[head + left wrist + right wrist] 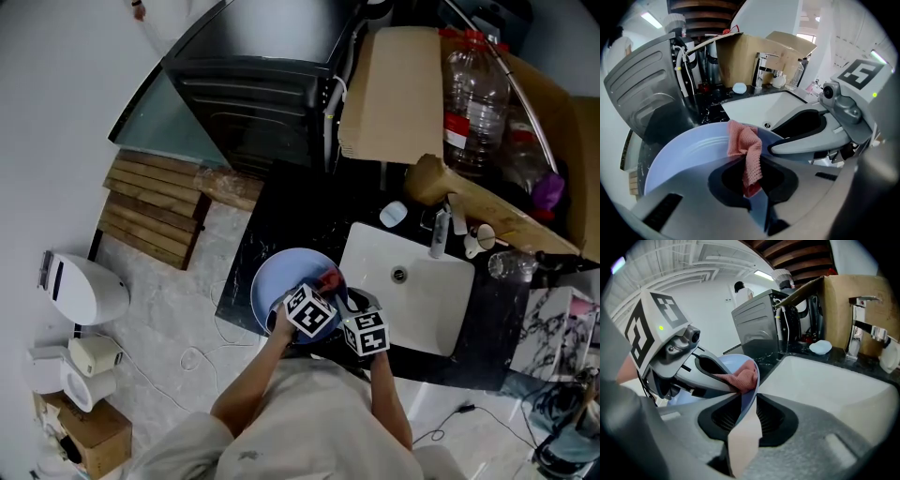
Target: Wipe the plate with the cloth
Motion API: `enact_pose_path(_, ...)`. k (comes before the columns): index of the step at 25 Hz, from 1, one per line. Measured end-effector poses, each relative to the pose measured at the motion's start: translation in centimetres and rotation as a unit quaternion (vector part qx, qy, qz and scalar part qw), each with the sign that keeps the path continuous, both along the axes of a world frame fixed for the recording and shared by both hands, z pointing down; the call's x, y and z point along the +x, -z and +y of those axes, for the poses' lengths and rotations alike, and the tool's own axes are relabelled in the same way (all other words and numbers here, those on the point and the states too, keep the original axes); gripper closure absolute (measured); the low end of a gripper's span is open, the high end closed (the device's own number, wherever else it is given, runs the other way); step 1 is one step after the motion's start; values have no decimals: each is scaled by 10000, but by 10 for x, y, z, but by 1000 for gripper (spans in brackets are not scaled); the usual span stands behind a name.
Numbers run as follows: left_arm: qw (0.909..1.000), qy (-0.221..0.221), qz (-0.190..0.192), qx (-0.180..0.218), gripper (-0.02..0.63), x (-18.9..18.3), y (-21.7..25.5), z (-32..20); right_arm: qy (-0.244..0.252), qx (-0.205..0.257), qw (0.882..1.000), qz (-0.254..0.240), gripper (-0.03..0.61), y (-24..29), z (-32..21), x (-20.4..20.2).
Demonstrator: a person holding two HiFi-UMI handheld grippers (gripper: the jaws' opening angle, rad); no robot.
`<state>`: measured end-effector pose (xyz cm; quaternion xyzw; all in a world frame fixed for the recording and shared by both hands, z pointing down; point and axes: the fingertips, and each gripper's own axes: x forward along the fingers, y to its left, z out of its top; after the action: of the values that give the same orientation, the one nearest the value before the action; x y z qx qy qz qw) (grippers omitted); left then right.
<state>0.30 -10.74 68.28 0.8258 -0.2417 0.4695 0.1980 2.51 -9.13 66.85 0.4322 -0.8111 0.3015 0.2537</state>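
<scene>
A light blue plate (279, 281) is held tilted over the black counter, left of the sink. My right gripper (354, 306) is shut on its rim; in the right gripper view the plate's edge (749, 390) runs between the jaws of the right gripper (745, 420). My left gripper (319, 292) is shut on a pink knitted cloth (330, 277). In the left gripper view the cloth (745, 147) hangs from the left gripper (752, 183) and lies against the plate's face (684, 154) near its upper rim. The two grippers are close together.
A white sink (422, 295) with a chrome faucet (439, 234) lies to the right. A blue soap bar (394, 214) sits on the black counter (272, 211). Behind are a cardboard box (394, 94), plastic bottles (473, 89) and a dark appliance (258, 80).
</scene>
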Motion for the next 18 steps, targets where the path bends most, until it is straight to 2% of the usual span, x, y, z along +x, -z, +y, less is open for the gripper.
enact_pose_path(5,10000,50,23,78,581,-1,0,-8,-34,-31,10000,49,488,-1,0,1)
enact_pose_path(18,9974,622,-169,333,581,-33,1,-31,-67,-69,9997,204,488,-2,0,1)
